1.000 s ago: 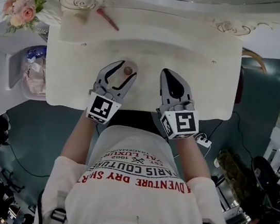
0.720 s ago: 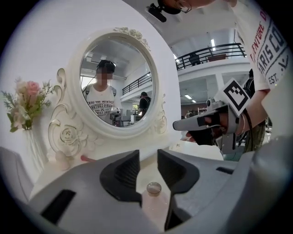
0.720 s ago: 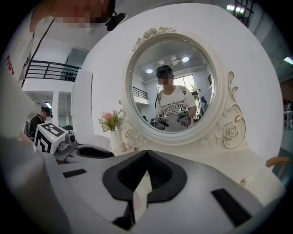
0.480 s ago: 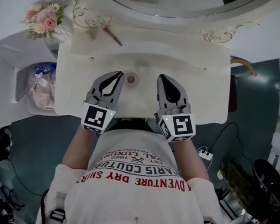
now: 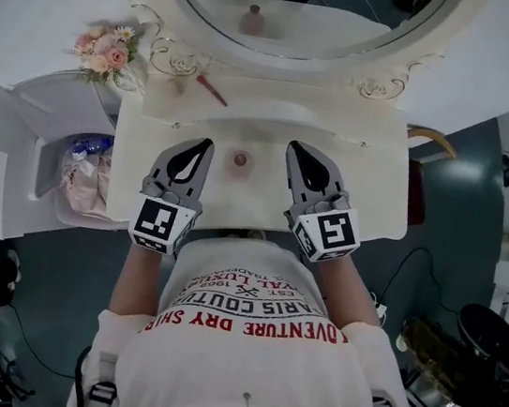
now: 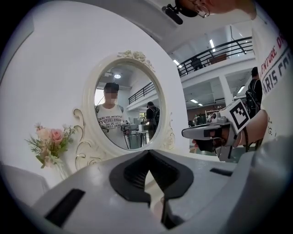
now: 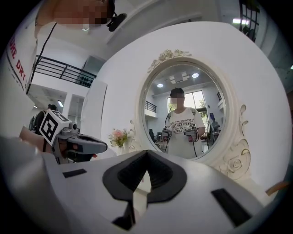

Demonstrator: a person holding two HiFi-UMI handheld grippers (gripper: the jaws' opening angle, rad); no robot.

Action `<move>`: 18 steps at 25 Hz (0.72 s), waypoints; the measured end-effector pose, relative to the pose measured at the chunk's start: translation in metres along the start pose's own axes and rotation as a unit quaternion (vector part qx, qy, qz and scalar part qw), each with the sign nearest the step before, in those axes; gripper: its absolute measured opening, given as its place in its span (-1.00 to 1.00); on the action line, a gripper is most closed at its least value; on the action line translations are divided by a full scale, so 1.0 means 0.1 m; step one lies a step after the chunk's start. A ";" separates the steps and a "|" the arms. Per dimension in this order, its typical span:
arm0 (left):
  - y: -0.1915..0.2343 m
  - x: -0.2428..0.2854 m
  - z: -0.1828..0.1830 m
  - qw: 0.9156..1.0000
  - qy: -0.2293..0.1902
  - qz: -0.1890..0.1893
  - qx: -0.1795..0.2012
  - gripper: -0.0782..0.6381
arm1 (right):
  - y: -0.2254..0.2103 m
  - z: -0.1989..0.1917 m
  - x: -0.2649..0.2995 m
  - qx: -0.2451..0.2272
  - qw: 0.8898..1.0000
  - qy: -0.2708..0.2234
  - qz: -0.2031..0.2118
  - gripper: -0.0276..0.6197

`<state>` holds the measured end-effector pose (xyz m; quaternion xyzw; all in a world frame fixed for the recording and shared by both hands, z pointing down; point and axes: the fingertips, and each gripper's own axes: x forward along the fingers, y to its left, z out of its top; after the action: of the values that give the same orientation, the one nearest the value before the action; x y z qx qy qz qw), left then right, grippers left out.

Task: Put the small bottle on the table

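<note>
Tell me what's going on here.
A person at a white vanity table holds a gripper in each hand. The small bottle stands on the tabletop in front of the mirror, between the left gripper and the right gripper. Both grippers are shut and empty, and neither touches the bottle, so the placing looks done.

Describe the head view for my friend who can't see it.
A small bottle stands on a white table between the left gripper and right gripper, both shut and empty. A round mirror and pink flowers are behind it.
</note>
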<state>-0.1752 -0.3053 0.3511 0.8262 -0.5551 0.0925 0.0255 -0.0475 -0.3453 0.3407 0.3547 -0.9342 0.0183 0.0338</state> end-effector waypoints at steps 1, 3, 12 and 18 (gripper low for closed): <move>0.01 -0.04 0.02 1.000 -0.002 0.002 0.000 -0.76 | 0.00 0.04 -0.01 -0.005 1.000 -0.005 0.002 -0.92; 0.02 -0.10 0.06 1.000 -0.007 0.009 -0.003 -0.76 | 0.00 0.11 -0.03 -0.011 1.000 -0.011 0.004 -0.92; 0.08 -0.22 0.16 0.999 -0.016 0.019 -0.024 -0.76 | -0.02 0.18 -0.13 -0.014 1.000 -0.021 0.003 -0.92; 0.05 -0.23 0.19 0.999 -0.020 0.021 -0.024 -0.76 | 0.01 0.15 -0.17 -0.023 1.000 -0.016 0.003 -0.92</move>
<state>-0.1855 -0.2891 0.3281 0.8152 -0.5748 0.0630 0.0324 -0.0359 -0.3341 0.3246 0.3510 -0.9360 -0.0085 0.0266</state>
